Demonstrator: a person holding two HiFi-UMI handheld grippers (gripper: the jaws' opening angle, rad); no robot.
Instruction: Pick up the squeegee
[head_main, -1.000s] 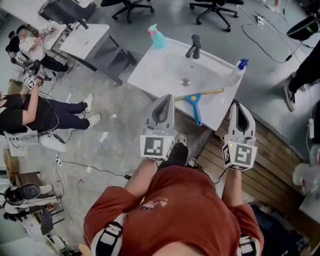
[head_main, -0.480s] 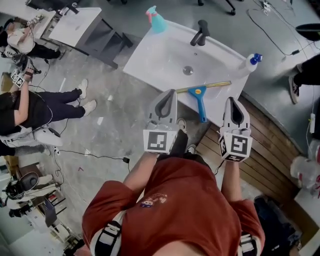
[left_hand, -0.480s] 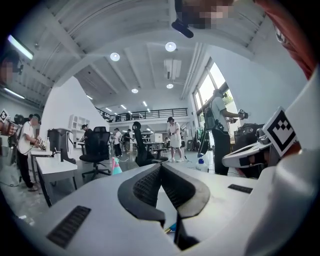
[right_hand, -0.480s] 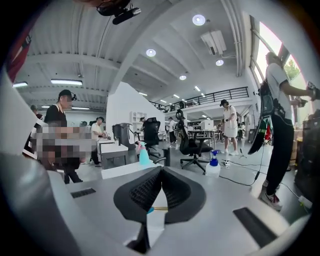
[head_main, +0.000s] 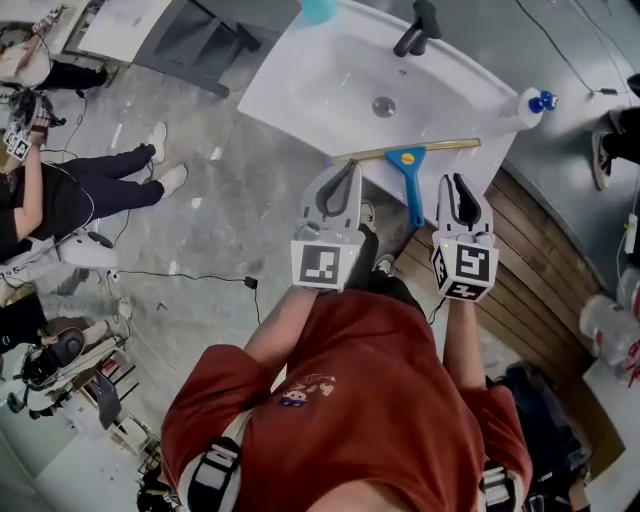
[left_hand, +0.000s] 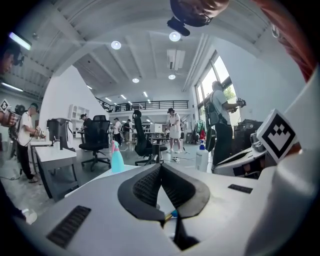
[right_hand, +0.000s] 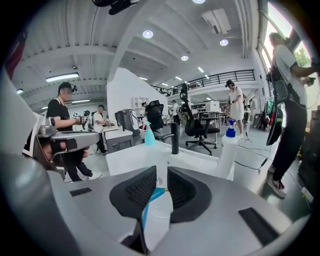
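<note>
Operator: Both grippers have dropped and closed in on the sink (head_main: 300, 90) since one second ago; its near rim now lies just ahead of them.

Checker: Squeegee position?

Operator: Squeegee (head_main: 409, 162) lies on the near rim, brass blade along the edge, blue handle overhanging toward the person. The handle sits between the two grippers, nearer the right one.

Checker: Jaw state?

Operator: Left gripper (left_hand: 161, 169): jaws together, tips touching, nothing between them. Right gripper (right_hand: 161, 174): jaws opening, a narrow gap; the blue handle shows through that gap, ahead of the pads and untouched
</note>
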